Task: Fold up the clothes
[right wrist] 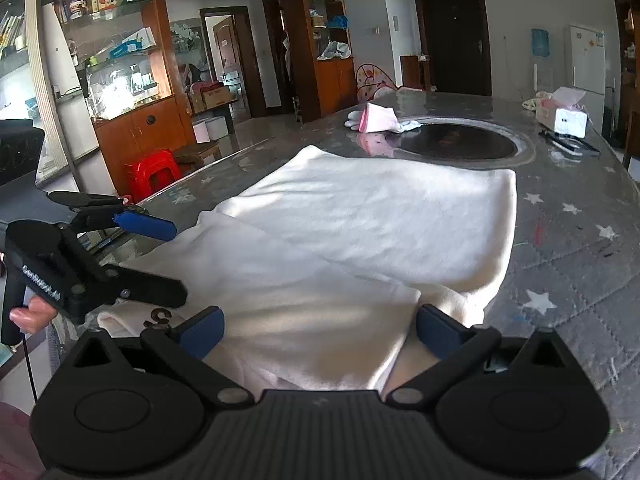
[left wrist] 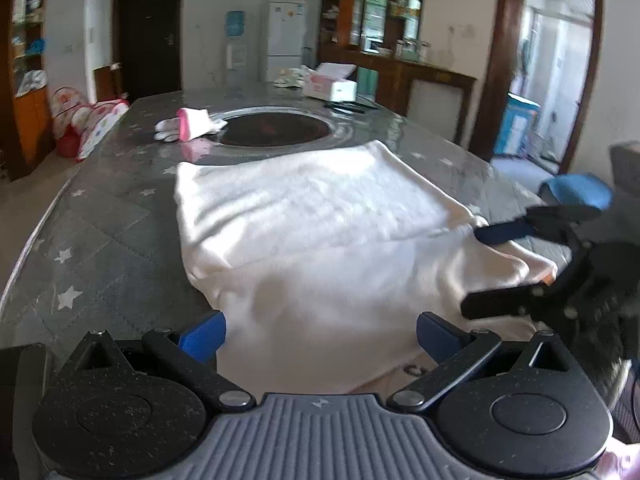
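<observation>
A white garment (left wrist: 320, 220) (right wrist: 360, 232) lies folded on the grey star-patterned table (left wrist: 112, 224) (right wrist: 568, 240), its far half doubled over the near half. My left gripper (left wrist: 320, 336) is open at the garment's near edge, and the cloth lies below the wide gap without touching either blue pad. My right gripper (right wrist: 320, 330) is open the same way over the near right part of the cloth. Each gripper shows in the other's view: the right gripper (left wrist: 486, 268) at the cloth's right corner, the left gripper (right wrist: 168, 260) at its left side, with a hand on the grip.
A round black hob (left wrist: 276, 130) (right wrist: 456, 142) is set into the table beyond the garment. White gloves with a pink cloth (left wrist: 188, 128) (right wrist: 378, 118) lie beside it, with a tissue box (left wrist: 330, 86) (right wrist: 562, 114) further back. A red stool (right wrist: 154, 174) stands off the table's left edge.
</observation>
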Motion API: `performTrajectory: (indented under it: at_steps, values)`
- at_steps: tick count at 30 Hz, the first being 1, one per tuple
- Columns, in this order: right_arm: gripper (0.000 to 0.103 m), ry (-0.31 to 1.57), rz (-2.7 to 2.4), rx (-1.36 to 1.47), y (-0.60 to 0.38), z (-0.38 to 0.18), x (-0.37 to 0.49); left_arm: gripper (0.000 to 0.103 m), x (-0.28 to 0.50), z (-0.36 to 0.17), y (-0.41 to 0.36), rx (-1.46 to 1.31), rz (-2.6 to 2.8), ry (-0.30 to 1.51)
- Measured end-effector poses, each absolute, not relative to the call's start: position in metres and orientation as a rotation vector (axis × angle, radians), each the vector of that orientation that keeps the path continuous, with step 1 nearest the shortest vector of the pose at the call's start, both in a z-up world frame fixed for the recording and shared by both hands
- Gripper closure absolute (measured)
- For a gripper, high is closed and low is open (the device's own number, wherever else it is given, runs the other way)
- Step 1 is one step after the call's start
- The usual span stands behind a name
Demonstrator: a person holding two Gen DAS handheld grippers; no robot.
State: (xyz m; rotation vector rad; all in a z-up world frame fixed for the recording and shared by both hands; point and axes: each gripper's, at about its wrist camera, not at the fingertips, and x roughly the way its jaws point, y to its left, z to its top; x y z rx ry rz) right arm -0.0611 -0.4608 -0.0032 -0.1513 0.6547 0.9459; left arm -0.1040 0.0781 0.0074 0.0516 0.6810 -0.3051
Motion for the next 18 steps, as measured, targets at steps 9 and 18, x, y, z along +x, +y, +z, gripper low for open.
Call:
performTrajectory:
  at_steps: [9,18]
  values:
    - [0.000,0.662,0.945,-0.181,-0.456,-0.005,-0.063,0.000,-0.123,0.011,0.078,0.140,-0.309,0.706]
    - [0.002,0.589,0.949,-0.271,-0.461,0.021,-0.082,0.003,-0.169,0.018,0.075,0.361,-0.459,0.592]
